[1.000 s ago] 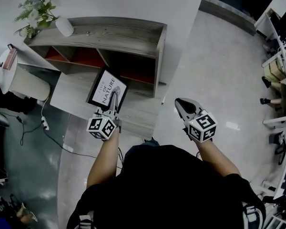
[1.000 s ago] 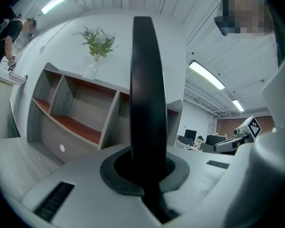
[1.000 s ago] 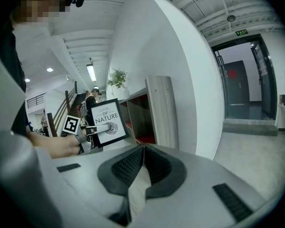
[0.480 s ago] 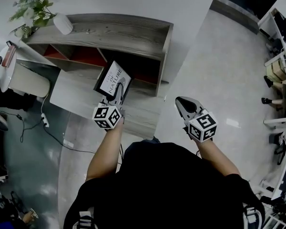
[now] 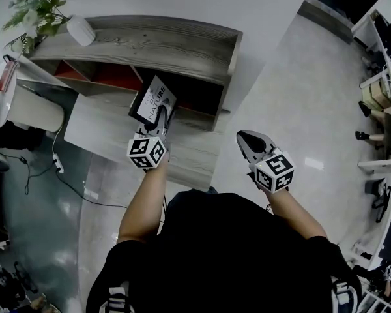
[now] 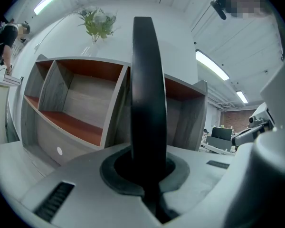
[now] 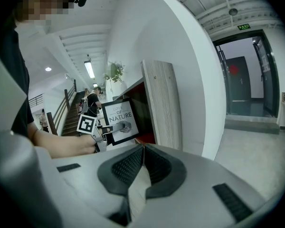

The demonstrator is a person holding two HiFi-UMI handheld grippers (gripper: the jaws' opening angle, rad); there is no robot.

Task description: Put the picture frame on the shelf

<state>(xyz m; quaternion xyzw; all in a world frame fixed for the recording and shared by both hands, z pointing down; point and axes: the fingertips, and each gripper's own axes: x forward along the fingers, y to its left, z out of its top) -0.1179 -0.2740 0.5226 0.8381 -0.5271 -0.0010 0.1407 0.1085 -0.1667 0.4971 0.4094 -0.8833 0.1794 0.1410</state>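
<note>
A black picture frame [image 5: 152, 101] with a white print reading "NATURE" is held upright in my left gripper [image 5: 158, 121], which is shut on its lower edge. It hangs just in front of the grey wooden shelf [image 5: 150, 41], at the mouth of the right-hand compartment. In the left gripper view the frame [image 6: 147, 99] shows edge-on between the jaws, with the shelf [image 6: 76, 103] behind it. The right gripper view shows the frame [image 7: 121, 121] beside the shelf's end panel [image 7: 162, 103]. My right gripper [image 5: 248, 142] hovers shut and empty to the right, over the floor.
A white vase with green plants [image 5: 42, 12] stands on the shelf top at the left. A low grey platform [image 5: 111, 132] lies before the shelf. A white round table [image 5: 23, 106] and cables lie at the left. Desks and chairs [image 5: 378, 96] stand far right.
My left gripper has carried the frame forward and up, from over the platform to the mouth of the shelf compartment, tilting it more upright. The right gripper has barely moved.
</note>
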